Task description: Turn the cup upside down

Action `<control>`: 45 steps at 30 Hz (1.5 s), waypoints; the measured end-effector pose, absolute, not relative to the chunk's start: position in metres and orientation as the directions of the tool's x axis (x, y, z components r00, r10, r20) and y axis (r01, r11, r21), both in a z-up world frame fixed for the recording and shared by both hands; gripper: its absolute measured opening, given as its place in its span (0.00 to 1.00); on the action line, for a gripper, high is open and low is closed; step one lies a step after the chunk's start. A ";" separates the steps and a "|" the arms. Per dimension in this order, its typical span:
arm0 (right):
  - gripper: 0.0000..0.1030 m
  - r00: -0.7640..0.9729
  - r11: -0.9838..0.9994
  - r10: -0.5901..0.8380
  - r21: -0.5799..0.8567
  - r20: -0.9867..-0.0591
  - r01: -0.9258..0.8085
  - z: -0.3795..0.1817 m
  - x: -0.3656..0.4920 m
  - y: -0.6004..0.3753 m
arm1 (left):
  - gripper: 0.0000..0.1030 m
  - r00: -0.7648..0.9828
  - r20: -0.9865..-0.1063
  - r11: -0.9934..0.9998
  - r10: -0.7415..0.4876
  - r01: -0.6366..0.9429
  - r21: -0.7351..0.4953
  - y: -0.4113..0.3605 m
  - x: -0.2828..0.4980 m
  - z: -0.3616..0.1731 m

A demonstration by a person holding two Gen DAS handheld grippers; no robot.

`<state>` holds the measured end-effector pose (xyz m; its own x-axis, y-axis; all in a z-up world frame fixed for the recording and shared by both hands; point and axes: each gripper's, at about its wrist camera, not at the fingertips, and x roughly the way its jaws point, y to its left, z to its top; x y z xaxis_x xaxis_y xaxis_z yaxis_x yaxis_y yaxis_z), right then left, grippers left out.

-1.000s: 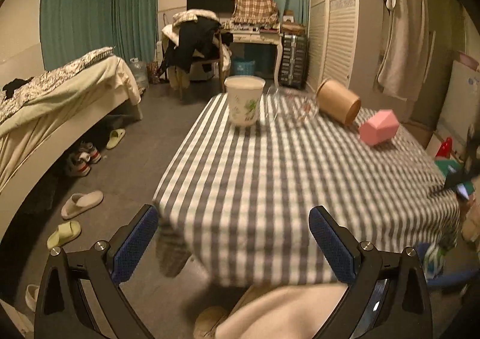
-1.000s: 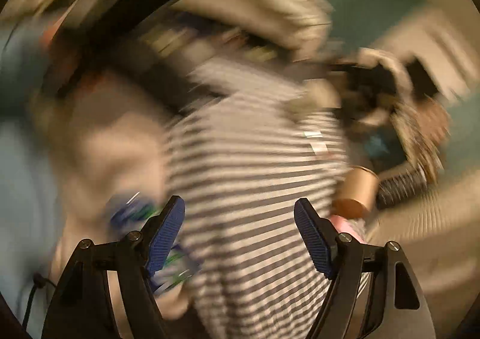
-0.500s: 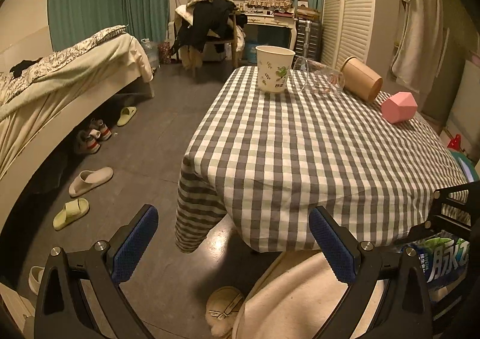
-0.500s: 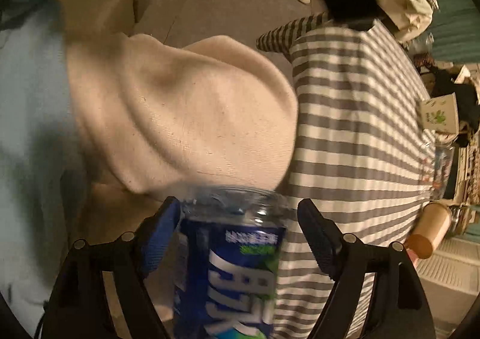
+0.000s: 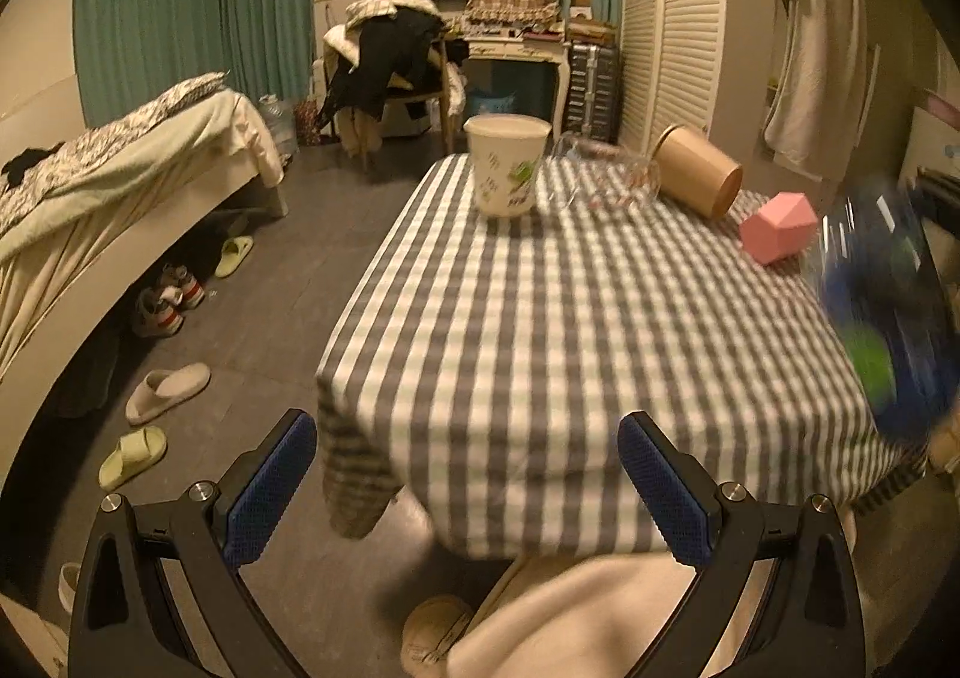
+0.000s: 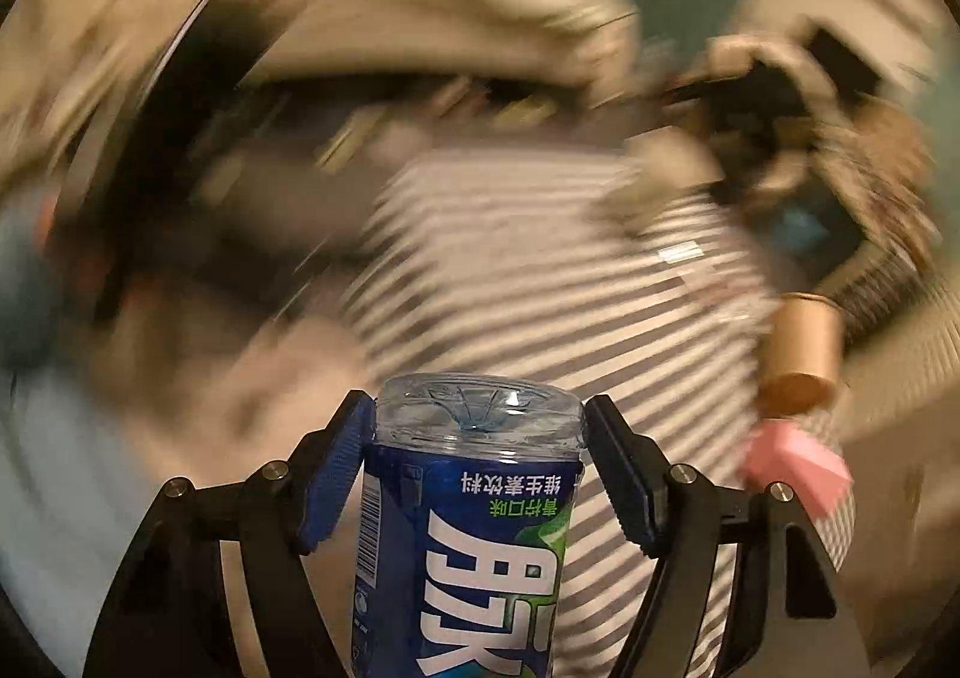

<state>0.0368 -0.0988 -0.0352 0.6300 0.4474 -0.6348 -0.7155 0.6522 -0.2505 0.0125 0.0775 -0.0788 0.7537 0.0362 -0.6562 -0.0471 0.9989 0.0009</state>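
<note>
On the checked tablecloth [image 5: 540, 354] a white paper cup [image 5: 507, 168] with a green print stands upright at the far end. A clear glass [image 5: 606, 177] and a brown paper cup [image 5: 699, 177] lie on their sides beside it. My left gripper [image 5: 462, 438] is open and holds nothing, just short of the table's near edge. My right gripper [image 6: 477, 408] is shut on a blue-labelled clear bottle [image 6: 474, 528], whose base points away from the camera. The bottle [image 5: 888, 306] appears blurred at the table's right side in the left wrist view. The brown cup [image 6: 801, 360] also shows in the blurred right wrist view.
A pink faceted block [image 5: 778, 227] lies right of the brown cup. A bed [image 5: 120, 198] lines the left wall, with slippers [image 5: 168, 384] on the floor beside it. A clothes-draped chair [image 5: 390, 60] stands beyond the table. The person's beige-clad leg [image 5: 576, 618] is below me.
The right gripper has closed on the bottle and swung it up beside the table, blurring its view. The left gripper has shifted closer to the table.
</note>
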 end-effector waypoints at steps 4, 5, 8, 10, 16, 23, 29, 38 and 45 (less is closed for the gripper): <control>0.70 0.858 0.899 0.345 -0.128 -0.381 -0.418 -0.027 0.067 -0.138 | 1.00 0.784 -0.620 1.000 0.006 -0.023 -0.020 0.061 0.038 -0.065; 0.70 0.885 0.927 0.310 -0.094 -0.347 -0.362 -0.031 0.070 -0.145 | 1.00 0.791 -0.612 0.999 0.000 -0.020 -0.025 0.057 0.044 -0.062; 0.70 0.932 0.981 0.190 0.019 -0.307 -0.194 -0.056 0.082 -0.166 | 1.00 0.806 -0.591 0.999 -0.029 -0.003 -0.053 0.046 0.057 -0.056; 0.70 0.932 0.989 0.147 0.082 -0.332 -0.126 -0.075 0.086 -0.176 | 1.00 0.810 -0.584 0.998 -0.051 0.014 -0.068 0.038 0.066 -0.053; 0.70 0.966 0.993 0.105 0.084 -0.235 -0.087 -0.090 0.066 -0.181 | 1.00 0.806 -0.587 0.996 -0.078 0.043 -0.072 0.022 0.075 -0.054; 0.70 0.976 0.995 0.099 -0.007 -0.194 -0.102 -0.093 0.028 -0.168 | 1.00 0.798 -0.598 0.997 -0.072 0.045 -0.059 0.019 0.068 -0.058; 0.71 0.968 0.993 0.107 -0.022 -0.228 -0.115 -0.090 0.002 -0.169 | 1.00 0.800 -0.596 0.997 -0.074 0.054 -0.052 0.015 0.060 -0.055; 0.87 0.944 0.990 0.140 0.068 -0.298 -0.126 -0.066 0.013 -0.182 | 1.00 0.812 -0.577 0.996 -0.088 0.079 -0.041 0.004 0.051 -0.042; 0.93 0.924 0.993 0.115 0.060 -0.364 -0.100 -0.016 0.009 -0.190 | 1.00 0.858 -0.505 0.995 -0.095 0.088 -0.038 -0.006 0.030 -0.014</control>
